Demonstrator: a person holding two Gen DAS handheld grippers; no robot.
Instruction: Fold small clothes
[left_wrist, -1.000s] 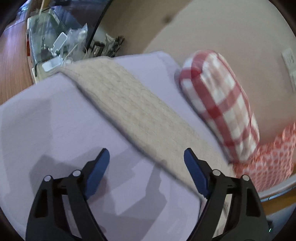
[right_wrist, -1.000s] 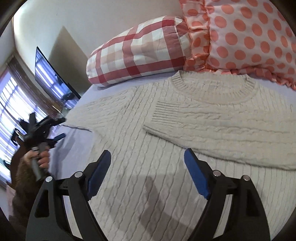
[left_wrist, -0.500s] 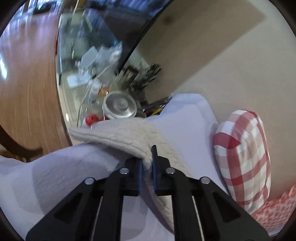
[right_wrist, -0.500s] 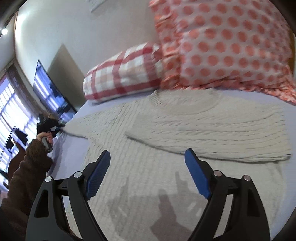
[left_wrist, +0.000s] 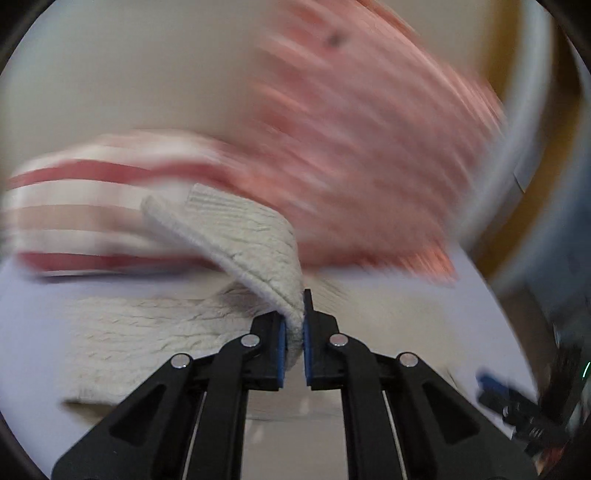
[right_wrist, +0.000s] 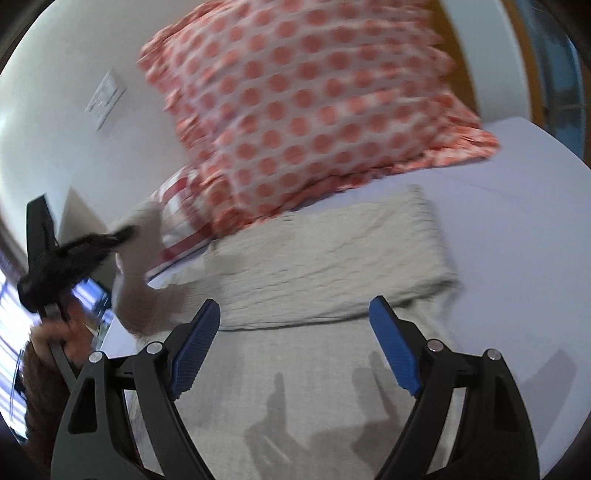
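Observation:
A cream cable-knit sweater (right_wrist: 325, 258) lies flat on the lavender bed sheet (right_wrist: 517, 206), one sleeve folded across its chest. My left gripper (left_wrist: 294, 332) is shut on the other sleeve (left_wrist: 240, 236), holding its cuff lifted above the sweater body (left_wrist: 147, 332). In the right wrist view that gripper (right_wrist: 74, 251) shows at the left with the raised sleeve (right_wrist: 140, 266). My right gripper (right_wrist: 295, 347) is open and empty, hovering over the sweater's lower part.
A red polka-dot pillow (right_wrist: 314, 110) and a red checked pillow (left_wrist: 92, 214) lean at the head of the bed behind the sweater. A white wall (right_wrist: 74, 110) with a switch plate lies beyond. A dark screen stands at the far left.
My left gripper closed on the sleeve at the bed's edge, then lifted it and swung it toward the pillows. My right gripper stayed open and drifted right over the sweater.

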